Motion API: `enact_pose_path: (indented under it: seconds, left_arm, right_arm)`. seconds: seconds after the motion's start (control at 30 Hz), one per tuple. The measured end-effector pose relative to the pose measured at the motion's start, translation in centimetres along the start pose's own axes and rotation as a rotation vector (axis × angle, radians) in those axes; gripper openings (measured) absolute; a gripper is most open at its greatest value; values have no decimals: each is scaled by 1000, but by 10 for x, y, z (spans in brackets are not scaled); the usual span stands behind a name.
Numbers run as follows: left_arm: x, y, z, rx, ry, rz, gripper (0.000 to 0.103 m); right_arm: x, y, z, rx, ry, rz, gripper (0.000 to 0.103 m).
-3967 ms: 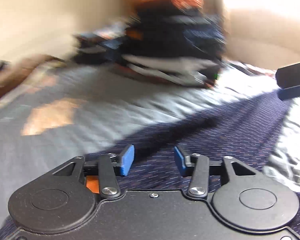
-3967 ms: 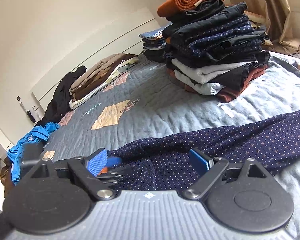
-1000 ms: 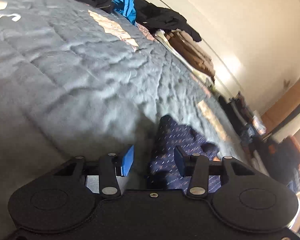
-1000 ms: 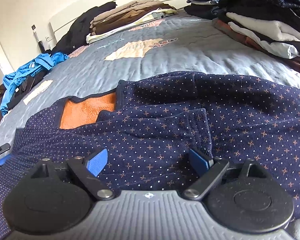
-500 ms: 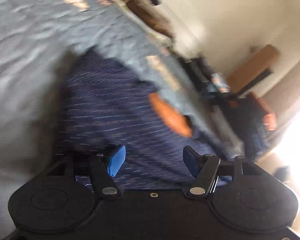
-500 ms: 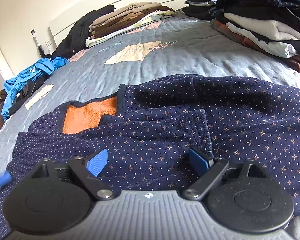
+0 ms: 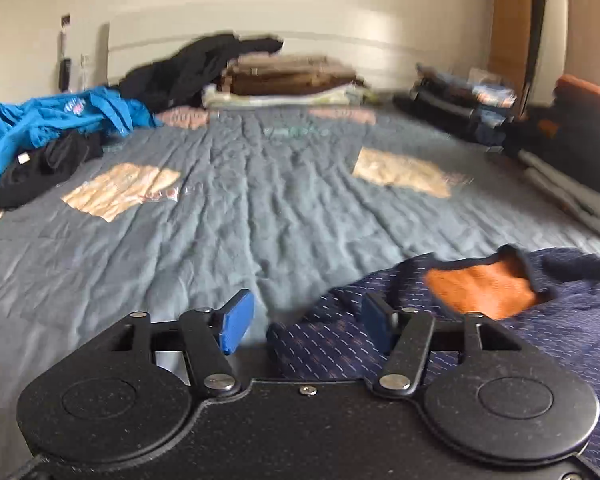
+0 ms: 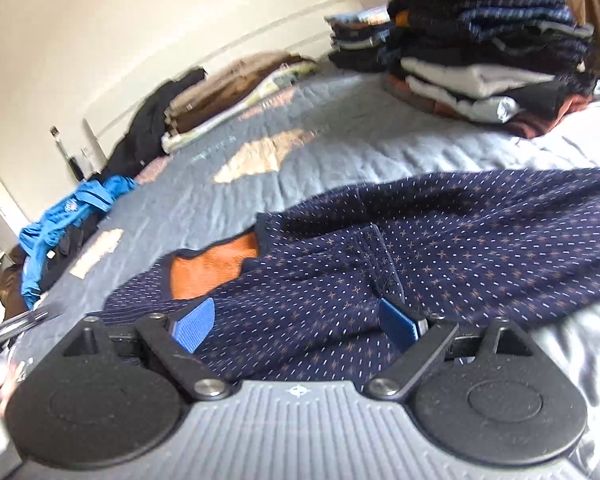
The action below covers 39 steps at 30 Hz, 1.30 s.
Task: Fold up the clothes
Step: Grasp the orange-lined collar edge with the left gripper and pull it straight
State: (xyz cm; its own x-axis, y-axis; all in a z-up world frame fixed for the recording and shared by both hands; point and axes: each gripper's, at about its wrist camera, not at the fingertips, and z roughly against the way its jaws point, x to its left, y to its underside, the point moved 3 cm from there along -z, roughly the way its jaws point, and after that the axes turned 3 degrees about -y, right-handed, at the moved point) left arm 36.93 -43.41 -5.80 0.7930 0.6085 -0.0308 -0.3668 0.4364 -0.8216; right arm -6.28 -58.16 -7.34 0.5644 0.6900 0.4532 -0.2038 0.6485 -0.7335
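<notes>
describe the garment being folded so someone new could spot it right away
On the grey quilted bed, skip the tall folded stack and the crumpled blue top near the headboard end. The navy dotted sweater lies spread just beyond both tongs. Only it shows an orange fleece lining at the open neck.

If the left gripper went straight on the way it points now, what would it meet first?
Probably the grey bedspread. The left gripper is open, and only the edge of the navy garment lies below its right finger; depth is hard to judge.
</notes>
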Motion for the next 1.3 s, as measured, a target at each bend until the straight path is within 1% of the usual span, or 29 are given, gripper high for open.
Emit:
enact_pose_path:
  seconds: [0.07,0.13,0.17,0.23,0.3,0.33,0.37,0.4,0.43,0.5,0.53,0.57,0.67,0.7,0.73,0.8,0.83,0.87,0.9,0.93,0.97,1.0,1.03,1.13,1.2,1.27,1.3]
  left_arm:
    - [-1,-5,-17,20,34,7,58]
    - [-13,-5,-32,38,44,-45,58]
    - [-19,-4,-39,47,47,-75,58]
    - [-32,-1,-59,96,29,-154,58]
    - [-32,5,-73,143,40,-156,58]
    - [-30,8,-79,166,47,-153,45]
    - [-29,11,-85,189,55,-149,23]
    - [-27,13,-91,212,63,-145,21]
    - [-25,14,-91,208,73,-143,12]
    - [-20,14,-89,191,90,-136,10]
    - [-17,13,-88,178,85,-133,9]
    - [-14,12,-87,161,76,-131,8]
    - [-3,1,-82,104,29,-81,7]
    - [1,-3,-82,89,10,-59,7]
    - [4,-5,-84,95,6,-32,7]
    - [1,-2,-93,136,-6,-60,8]
    - [-3,-1,-95,146,-13,-84,13]
    - [-7,0,-95,153,-19,-108,14]
    - [-9,-2,-92,132,-22,-108,18]
    - [-10,-6,-87,103,-23,-100,29]
    - [-10,-11,-81,65,-13,-73,37]
    - [-12,-17,-76,35,0,-56,39]
    - [-16,-23,-71,6,14,-44,44]
    - [-49,-30,-71,21,86,-136,45]
    - [-76,-25,-76,65,147,-219,47]
    - [-98,-13,-90,121,146,-297,53]
    - [-105,-6,-98,142,127,-322,53]
  right_arm:
    - [6,-1,4,-7,-3,45,89]
    - [14,-5,4,-19,-1,80,89]
    - [18,-6,4,-22,-21,86,89]
    - [24,-6,4,-12,-63,84,89]
    - [28,-5,4,4,-92,84,89]
    - [30,-4,3,9,-94,90,89]
    - [31,-3,2,13,-91,99,89]
    - [31,-2,2,17,-85,107,89]
    - [31,-2,2,20,-82,108,89]
    - [31,-2,3,22,-83,99,89]
    - [30,-2,4,21,-85,93,89]
    - [29,-3,4,20,-86,89,89]
    - [28,-3,4,21,-89,78,89]
    - [28,-3,5,21,-90,77,89]
    - [28,-3,5,22,-92,76,89]
    - [29,-3,5,22,-99,72,89]
    - [29,-3,6,21,-102,71,89]
    - [29,-4,6,19,-104,70,89]
    - [30,-4,7,18,-105,70,89]
    - [30,-4,7,18,-106,69,89]
    - [30,-5,7,18,-108,66,89]
    - [29,-5,7,18,-109,62,89]
    - [29,-5,7,19,-112,59,89]
    - [32,-5,8,21,-118,60,89]
    - [34,-4,8,23,-124,64,89]
    - [35,-5,8,23,-130,61,89]
    - [35,-5,8,24,-133,59,89]
